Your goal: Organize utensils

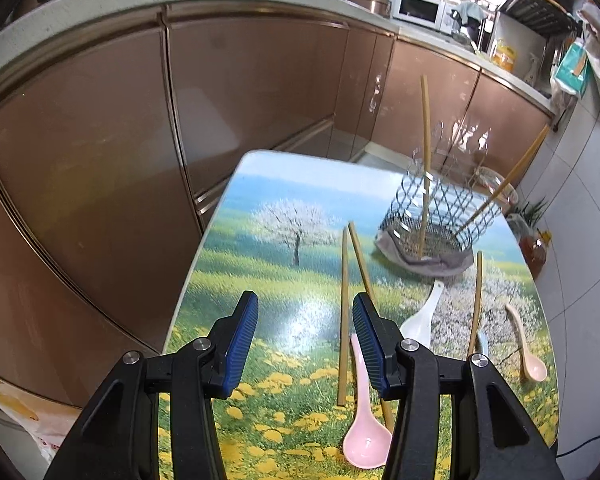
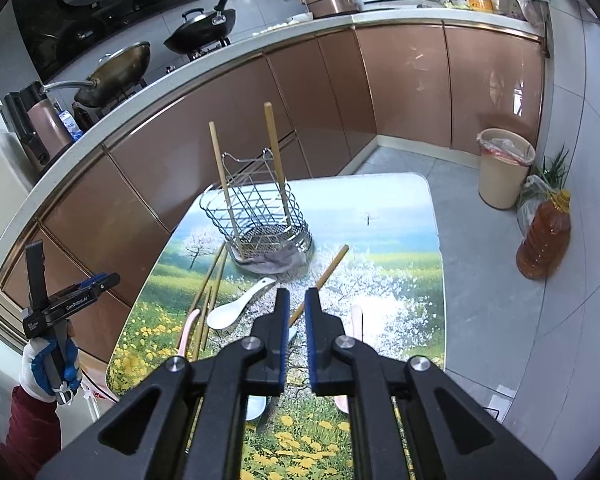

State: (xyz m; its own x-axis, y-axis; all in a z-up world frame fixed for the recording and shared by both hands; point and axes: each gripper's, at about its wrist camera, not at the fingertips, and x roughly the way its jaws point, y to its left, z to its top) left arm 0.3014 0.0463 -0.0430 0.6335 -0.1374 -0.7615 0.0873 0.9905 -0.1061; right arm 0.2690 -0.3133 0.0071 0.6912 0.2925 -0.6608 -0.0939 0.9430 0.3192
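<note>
utensils loose on the printed worktop, two chopsticks already in the rack

the only writing that can be read is "genrobot.ai" in white on the side of the left claw (image 2: 100, 280), seen from the right wrist view at the far left, held up off the worktop's left edge by a hand in a white and blue glove (image 2: 50, 364). labels on the yellow bottle on the far counter and on the small blue carton by the stove are too small to make out.

the worktop (image 1: 228, 320) carries a printed meadow scene with yellow flowers, blossoming trees and a blue sky. a wire utensil rack (image 1: 436, 212) of crossed metal mesh stands at its far part on a crumpled grey cloth (image 1: 424, 264). two pale wooden chopsticks stand in the rack, one nearly upright (image 1: 425, 120), one leaning right (image 1: 516, 176).

loose on the worktop, nearer than the rack: two chopsticks crossing close together (image 1: 345, 312), a third chopstick (image 1: 476, 304) lying further right, a white ceramic spoon (image 1: 420, 320) between them with its handle pointing toward the rack, a pink spoon (image 1: 364, 440) with its bowl nearest, and a paler pink spoon (image 1: 526, 348) near the right edge.

the left claw (image 1: 305, 344) is spread wide, blue ribbed pads apart, grasping nothing. the right claw (image 2: 297, 336) hovers above the near spoons with only a narrow gap between its pads and nothing in it.
</note>
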